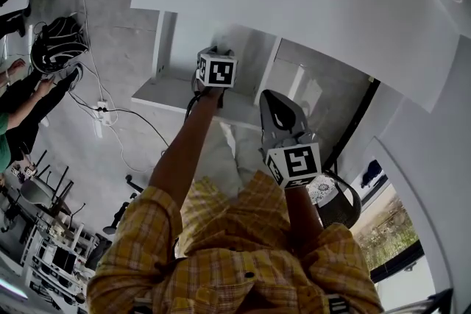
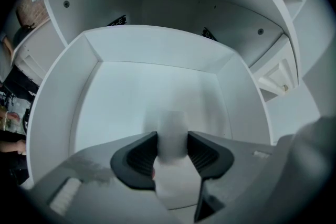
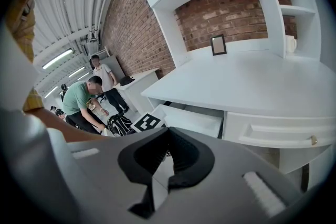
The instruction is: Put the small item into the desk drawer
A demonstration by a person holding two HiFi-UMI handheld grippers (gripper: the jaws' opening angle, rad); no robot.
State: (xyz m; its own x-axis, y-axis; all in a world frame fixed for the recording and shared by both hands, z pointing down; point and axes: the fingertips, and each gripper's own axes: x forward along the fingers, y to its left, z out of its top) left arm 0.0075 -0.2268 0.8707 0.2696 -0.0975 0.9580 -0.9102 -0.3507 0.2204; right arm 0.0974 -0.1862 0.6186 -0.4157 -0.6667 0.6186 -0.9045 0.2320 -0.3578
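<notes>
The desk drawer (image 2: 59, 97) is pulled out and its white inside fills the left gripper view. My left gripper (image 2: 172, 139) hangs over it, shut on a small white item (image 2: 172, 122) that stands upright between the pads. In the head view the left gripper (image 1: 214, 76) is stretched out above the open drawer (image 1: 165, 93), its jaws hidden under the marker cube. The right gripper (image 1: 280, 112) is held back, nearer my body, pointing at the desk. In its own view the right gripper (image 3: 168, 131) is shut with nothing in it, and the open drawer (image 3: 191, 120) shows beyond.
The white desk top (image 3: 247, 81) carries a small picture frame (image 3: 218, 45) and a mug (image 3: 292, 43); a closed drawer (image 3: 273, 134) sits beside the open one. A black backpack (image 1: 59, 44), cables and a power strip (image 1: 103, 118) lie on the floor at left. People (image 3: 86, 102) stand nearby.
</notes>
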